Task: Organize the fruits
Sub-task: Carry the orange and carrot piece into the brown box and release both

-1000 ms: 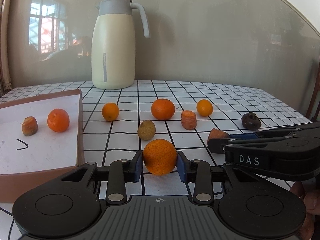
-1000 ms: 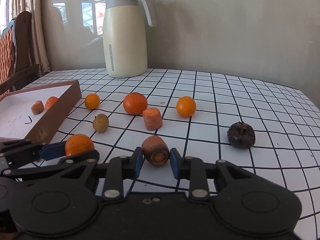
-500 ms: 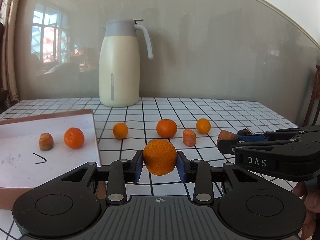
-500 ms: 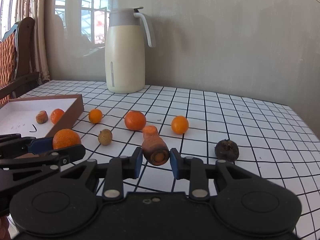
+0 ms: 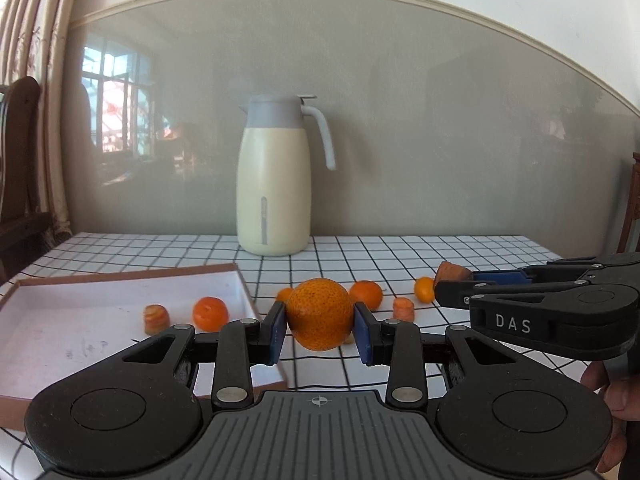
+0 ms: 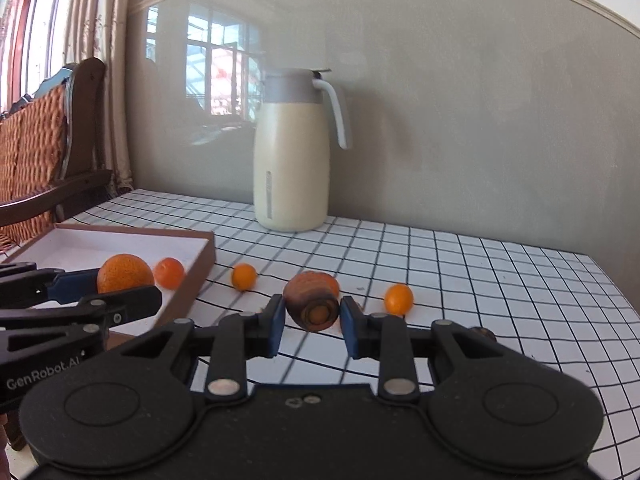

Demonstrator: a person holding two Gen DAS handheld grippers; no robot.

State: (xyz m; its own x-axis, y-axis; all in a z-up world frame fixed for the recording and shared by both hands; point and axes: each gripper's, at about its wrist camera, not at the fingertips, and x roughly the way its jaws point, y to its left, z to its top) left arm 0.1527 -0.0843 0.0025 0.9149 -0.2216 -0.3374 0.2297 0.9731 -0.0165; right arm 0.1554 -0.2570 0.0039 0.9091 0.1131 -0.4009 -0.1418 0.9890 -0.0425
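Between blue fingers (image 5: 276,330): dimpled round orange (image 5: 320,314); stubby carrot (image 6: 312,306).

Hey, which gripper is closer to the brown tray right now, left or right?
Left. The left gripper, holding an orange, hangs at the tray's near right corner. The right gripper, holding a carrot piece, is farther right over the checked tablecloth.

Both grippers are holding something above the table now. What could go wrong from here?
The left gripper pinches the round orange at only two spots, so it may slip and roll. The right gripper holds the carrot piece close beside the left one, so they may collide near the box.
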